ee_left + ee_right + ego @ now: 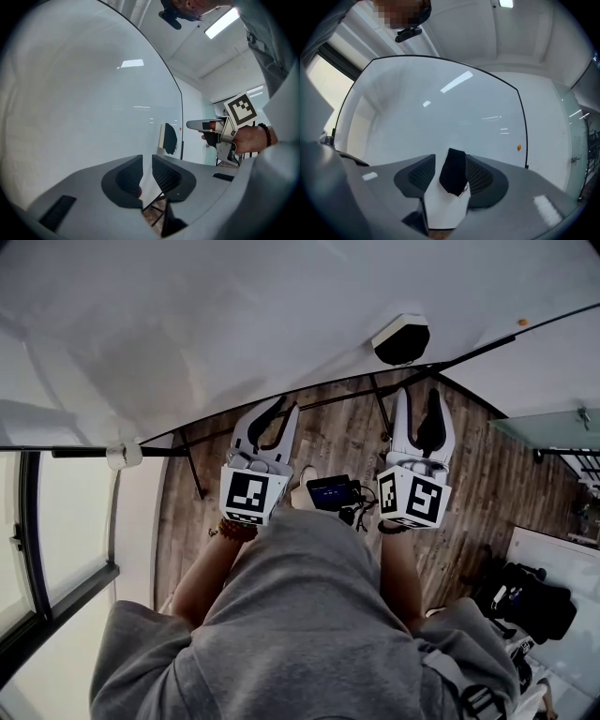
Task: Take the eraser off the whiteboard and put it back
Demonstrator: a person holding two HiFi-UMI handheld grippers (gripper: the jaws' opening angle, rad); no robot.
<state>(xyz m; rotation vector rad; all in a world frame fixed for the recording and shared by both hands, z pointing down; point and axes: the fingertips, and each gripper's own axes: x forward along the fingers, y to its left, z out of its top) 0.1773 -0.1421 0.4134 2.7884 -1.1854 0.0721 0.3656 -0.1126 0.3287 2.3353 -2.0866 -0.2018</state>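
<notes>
A large whiteboard (281, 315) fills the background above a dark wooden plank floor (337, 432), with a window (66, 512) at the far left. The person's grey sweatshirt (309, 624) occupies the foreground.

Left: the left gripper (146, 164) points level at the board. Its jaws stand a narrow gap apart with nothing between them; only the board's surface and a strip of floor show through the gap.

Right: the right gripper (417, 399) also points level at the board, its jaws wide apart and gripping nothing.

The eraser (401, 338) sits on the whiteboard near its right edge, directly ahead of the right gripper's jaws and just clear of their tips. In the right gripper view it lines up with the gap between them. It is a small rounded block in two layers, one pale cream and one black, and the black layer shows a slightly frayed corner.
</notes>
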